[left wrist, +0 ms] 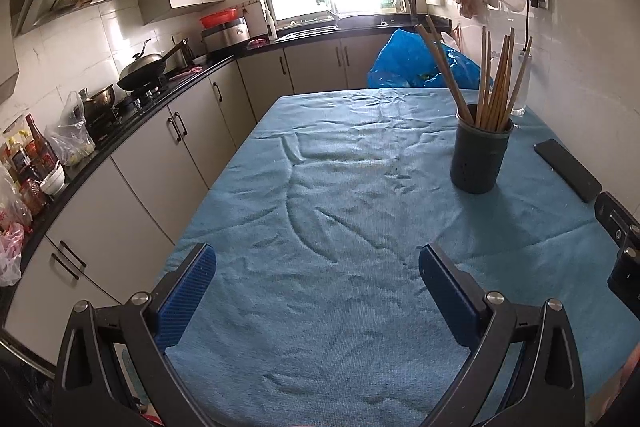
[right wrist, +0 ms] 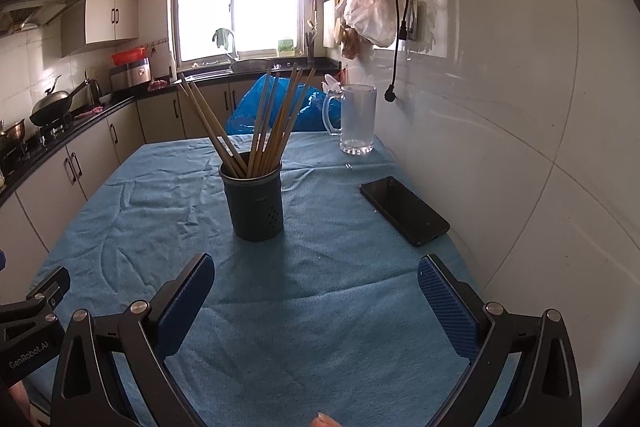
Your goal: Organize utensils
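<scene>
A dark round holder point(left wrist: 480, 159) point(right wrist: 257, 203) stands upright on the blue tablecloth point(left wrist: 340, 207) point(right wrist: 160, 211), with several wooden chopsticks point(left wrist: 496, 83) point(right wrist: 272, 119) fanned out of its top. My left gripper point(left wrist: 316, 267) is open low over the cloth near the front edge, nothing between its blue pads, the holder far ahead to its right. My right gripper point(right wrist: 316, 275) is open too, empty, with the holder a short way ahead and slightly left. Part of the right gripper's frame point(left wrist: 618, 247) shows at the left wrist view's right edge.
A black phone point(right wrist: 404, 209) point(left wrist: 568, 169) lies on the cloth near the tiled wall at the right. A clear glass mug point(right wrist: 356, 119) stands at the table's far right. A blue plastic bag point(left wrist: 416, 63) sits behind the table. Kitchen counter and cabinets point(left wrist: 132, 163) run along the left.
</scene>
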A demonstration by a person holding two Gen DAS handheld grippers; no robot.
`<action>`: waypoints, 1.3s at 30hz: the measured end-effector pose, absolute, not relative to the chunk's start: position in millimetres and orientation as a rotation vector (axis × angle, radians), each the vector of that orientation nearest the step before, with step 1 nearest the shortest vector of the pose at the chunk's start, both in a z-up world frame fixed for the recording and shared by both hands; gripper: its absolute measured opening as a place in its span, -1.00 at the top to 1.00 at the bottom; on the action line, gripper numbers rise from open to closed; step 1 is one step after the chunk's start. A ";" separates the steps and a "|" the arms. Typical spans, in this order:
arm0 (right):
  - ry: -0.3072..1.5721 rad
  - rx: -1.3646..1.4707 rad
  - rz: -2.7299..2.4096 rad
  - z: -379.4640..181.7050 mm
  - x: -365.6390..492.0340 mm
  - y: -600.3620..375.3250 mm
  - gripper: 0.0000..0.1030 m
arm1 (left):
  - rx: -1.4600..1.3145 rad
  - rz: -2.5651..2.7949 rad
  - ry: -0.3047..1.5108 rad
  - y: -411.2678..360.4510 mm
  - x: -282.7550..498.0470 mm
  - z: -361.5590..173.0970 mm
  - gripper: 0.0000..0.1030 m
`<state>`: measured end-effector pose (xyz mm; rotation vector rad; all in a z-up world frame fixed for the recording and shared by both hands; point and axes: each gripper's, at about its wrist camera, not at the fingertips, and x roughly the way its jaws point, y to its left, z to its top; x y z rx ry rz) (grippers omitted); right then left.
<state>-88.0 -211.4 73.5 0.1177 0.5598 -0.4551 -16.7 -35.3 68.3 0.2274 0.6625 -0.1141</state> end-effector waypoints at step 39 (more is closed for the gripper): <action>0.649 0.093 -0.441 53.6 -69.8 -204.5 -1.00 | 0.210 -0.119 0.710 -29.1 -3.1 51.4 -0.96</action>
